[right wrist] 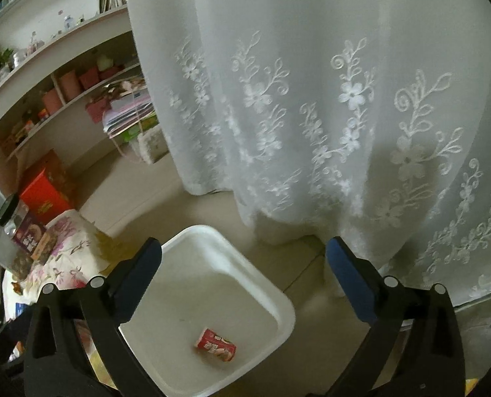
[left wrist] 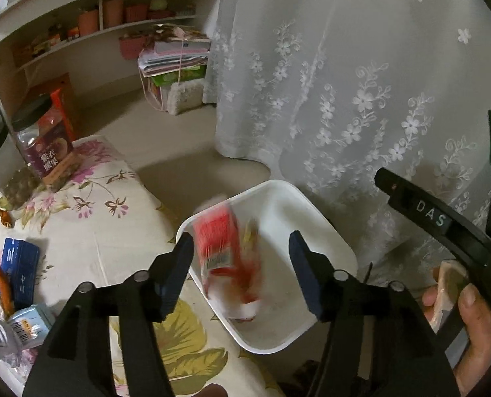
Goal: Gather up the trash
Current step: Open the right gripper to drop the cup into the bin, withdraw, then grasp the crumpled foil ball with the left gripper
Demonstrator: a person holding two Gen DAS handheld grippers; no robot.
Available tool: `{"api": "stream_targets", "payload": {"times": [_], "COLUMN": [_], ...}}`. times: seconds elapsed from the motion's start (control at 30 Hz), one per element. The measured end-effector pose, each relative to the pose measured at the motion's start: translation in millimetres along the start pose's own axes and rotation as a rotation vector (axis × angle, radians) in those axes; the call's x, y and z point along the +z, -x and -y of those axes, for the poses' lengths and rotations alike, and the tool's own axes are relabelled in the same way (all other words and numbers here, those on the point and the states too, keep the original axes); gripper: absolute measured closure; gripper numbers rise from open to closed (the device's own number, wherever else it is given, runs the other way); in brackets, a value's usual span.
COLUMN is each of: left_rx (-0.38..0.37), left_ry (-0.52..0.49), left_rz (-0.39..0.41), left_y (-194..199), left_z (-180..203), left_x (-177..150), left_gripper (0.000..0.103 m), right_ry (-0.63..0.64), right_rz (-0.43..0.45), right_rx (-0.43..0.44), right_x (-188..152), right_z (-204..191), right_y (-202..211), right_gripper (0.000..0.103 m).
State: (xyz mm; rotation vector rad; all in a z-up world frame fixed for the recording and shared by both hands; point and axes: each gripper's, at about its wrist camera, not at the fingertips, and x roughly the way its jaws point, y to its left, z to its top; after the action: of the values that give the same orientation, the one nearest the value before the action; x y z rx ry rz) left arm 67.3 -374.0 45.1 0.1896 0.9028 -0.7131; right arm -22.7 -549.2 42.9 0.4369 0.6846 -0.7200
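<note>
A white bin (left wrist: 318, 225) stands on the floor beside the floral-cloth table (left wrist: 90, 231). My left gripper (left wrist: 242, 258) is open above the bin. A red carton (left wrist: 217, 241), blurred by motion, is in the air between its fingers, over the bin. More red trash (left wrist: 245, 297) lies in the bin under it. In the right wrist view my right gripper (right wrist: 244, 261) is open and empty above the same bin (right wrist: 232, 264), where a red can (right wrist: 216, 344) lies on the bottom. Blue cartons (left wrist: 19, 264) and crumpled wrappers (left wrist: 0, 334) lie on the table's left.
A snack jar with a purple label (left wrist: 45, 149) stands at the table's far corner. A white lace curtain (left wrist: 361, 82) hangs right behind the bin. Shelves (left wrist: 80, 26) and a stack of papers (left wrist: 176, 56) are across the beige floor. The right gripper's handle (left wrist: 444, 228) and hand are at right.
</note>
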Motion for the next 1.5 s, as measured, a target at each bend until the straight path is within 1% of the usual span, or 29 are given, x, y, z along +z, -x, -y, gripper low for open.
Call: {"api": "stream_targets", "payload": {"times": [0.07,0.13,0.2,0.37,0.63,0.8,1.03,1.23,1.37,1.5], "left_rx": [0.000,0.006,0.019,0.093,0.242,0.308,0.385,0.434,0.469,0.504], "left_ry": [-0.001,-0.003,-0.006,-0.008,0.028,0.062,0.107,0.175,0.201,0.222], "left_rz": [-0.002,0.001,0.008,0.051,0.113,0.146,0.129,0.115,0.109,0.097], "left_y": [0,2,4,19,51,75,95,110,117,122], "left_z": [1,1,-1,-11,-41,-65,-104,-142,-162,-180], "left_x": [-1,-3,-4,-12,-27,-36,-61,-82,-93,-106], "left_gripper": [0.039,0.032,0.032,0.032,0.032,0.026,0.024,0.024,0.024,0.023], "right_ry": [-0.010,-0.009,0.001,0.051,0.123,0.169,0.290,0.351,0.399,0.419], "right_rz": [0.007,0.005,0.007,0.043,0.094,0.105,0.129,0.106,0.104,0.081], "right_rx": [-0.004,-0.003,0.001,0.001,0.040,0.086,0.140,0.175,0.186,0.206], "right_x": [1,0,-1,-6,-24,-42,-67,-84,-94,-101], "right_z": [2,2,-1,-16,-52,-77,-123,-149,-166,-179], "right_y": [1,2,3,15,38,55,76,83,85,87], "right_gripper": [0.007,0.007,0.007,0.007,0.007,0.007,0.007,0.007,0.007,0.007]}}
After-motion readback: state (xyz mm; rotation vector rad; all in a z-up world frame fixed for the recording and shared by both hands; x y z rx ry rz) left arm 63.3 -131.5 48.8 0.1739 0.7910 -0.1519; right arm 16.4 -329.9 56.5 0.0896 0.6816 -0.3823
